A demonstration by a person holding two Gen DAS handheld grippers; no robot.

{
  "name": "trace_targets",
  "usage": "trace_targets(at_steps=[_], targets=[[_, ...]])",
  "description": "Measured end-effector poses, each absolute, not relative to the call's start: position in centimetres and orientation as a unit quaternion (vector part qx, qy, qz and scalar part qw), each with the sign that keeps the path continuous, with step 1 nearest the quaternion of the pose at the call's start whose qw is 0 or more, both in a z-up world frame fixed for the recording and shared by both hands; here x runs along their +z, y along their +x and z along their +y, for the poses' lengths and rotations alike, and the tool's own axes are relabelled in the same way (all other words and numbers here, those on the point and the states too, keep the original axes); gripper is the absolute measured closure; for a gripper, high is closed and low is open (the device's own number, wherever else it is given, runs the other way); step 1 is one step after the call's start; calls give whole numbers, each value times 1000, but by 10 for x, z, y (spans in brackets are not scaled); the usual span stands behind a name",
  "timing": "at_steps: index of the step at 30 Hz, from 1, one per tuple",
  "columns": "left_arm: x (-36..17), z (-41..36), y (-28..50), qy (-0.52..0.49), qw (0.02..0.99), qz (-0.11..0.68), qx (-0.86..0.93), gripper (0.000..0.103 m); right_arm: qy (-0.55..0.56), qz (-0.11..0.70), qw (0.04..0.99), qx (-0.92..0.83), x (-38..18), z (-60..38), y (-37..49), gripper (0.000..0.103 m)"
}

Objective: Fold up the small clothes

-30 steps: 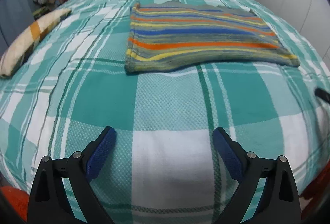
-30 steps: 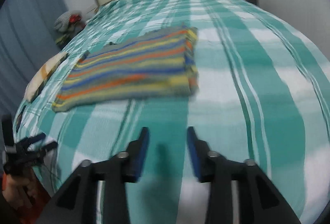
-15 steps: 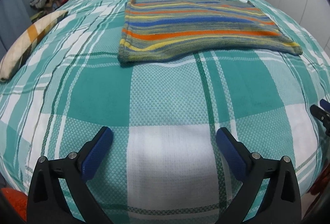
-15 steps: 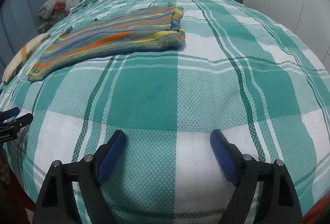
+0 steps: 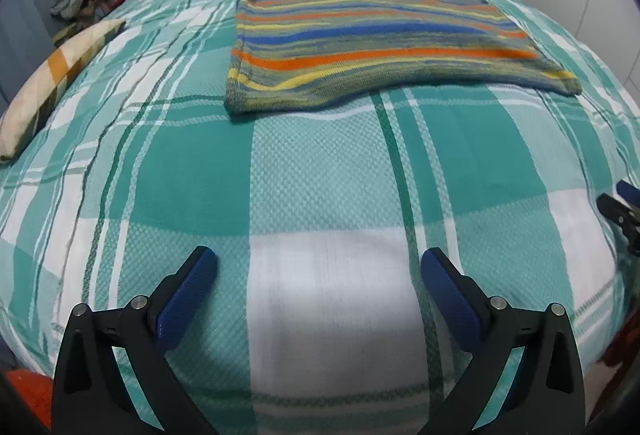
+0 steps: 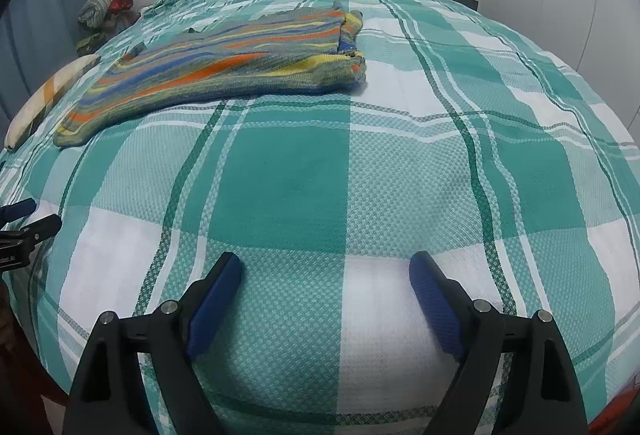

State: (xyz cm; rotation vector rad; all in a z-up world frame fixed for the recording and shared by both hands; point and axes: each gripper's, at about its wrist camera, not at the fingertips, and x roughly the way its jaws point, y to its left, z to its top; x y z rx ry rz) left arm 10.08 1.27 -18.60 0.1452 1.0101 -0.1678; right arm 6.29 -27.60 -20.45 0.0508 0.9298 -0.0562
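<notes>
The bedspread (image 5: pixel 320 175) is a plaid of teal, pale mint and white squares crossed by thin dark green lines. The folded knit garment (image 5: pixel 376 47) carries stripes of orange, royal blue and yellow over grey-green (its hem looks mostly grey-green). The pillow (image 5: pixel 60 75) at the bed's edge is cream with orange bands. Both grippers' pads (image 6: pixel 214 299) are dark blue on black frames.
</notes>
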Motion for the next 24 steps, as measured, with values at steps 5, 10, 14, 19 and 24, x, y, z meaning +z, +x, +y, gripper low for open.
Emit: trace_targets(at_steps=[5, 10, 14, 19, 24], targets=[[-160, 25, 91, 43, 854, 509, -99, 2, 36, 467, 883, -19, -198, -278, 68, 13], [-120, 47, 93, -35, 875, 471, -104, 2, 130, 444, 886, 25, -172, -308, 71, 13], [-107, 7, 116, -44, 870, 456, -180, 2, 195, 415, 887, 52, -149, -345, 110, 13], [-98, -129, 135, 122, 851, 399, -319, 2, 259, 446, 847, 127, -129, -397, 210, 14], [-146, -251, 172, 228, 815, 390, -364, 10, 215, 534, 797, 181, -148, -405, 307, 25]])
